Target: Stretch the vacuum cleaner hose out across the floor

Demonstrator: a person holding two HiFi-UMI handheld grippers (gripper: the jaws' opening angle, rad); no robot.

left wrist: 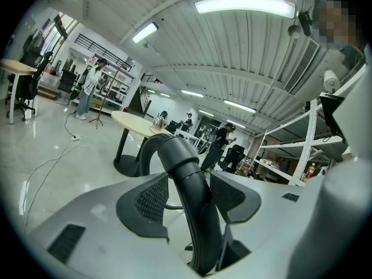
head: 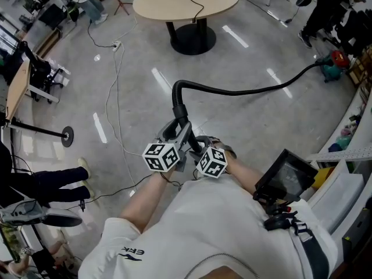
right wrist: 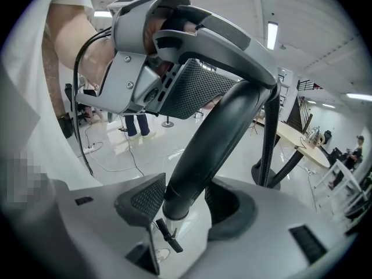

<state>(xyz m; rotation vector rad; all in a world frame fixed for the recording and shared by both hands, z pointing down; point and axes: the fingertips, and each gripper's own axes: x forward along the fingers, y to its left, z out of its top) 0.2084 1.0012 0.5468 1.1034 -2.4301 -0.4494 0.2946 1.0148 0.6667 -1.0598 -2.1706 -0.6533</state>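
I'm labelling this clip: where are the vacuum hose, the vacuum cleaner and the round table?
vacuum hose [head: 244,91]: head view, middle of its black length.
vacuum cleaner [head: 329,70]: head view, its teal body.
round table [head: 168,2]: head view, bare part of the tabletop.

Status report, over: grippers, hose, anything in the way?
Both shut on hose: left gripper, right gripper, side by side. Hose curves right to vacuum cleaner. White cable and round table lie ahead.

Open lab-workshop hall: polished grey concrete floor, loose white cables, oval beige pedestal table, white metal shelving rack, ceiling strip lights.
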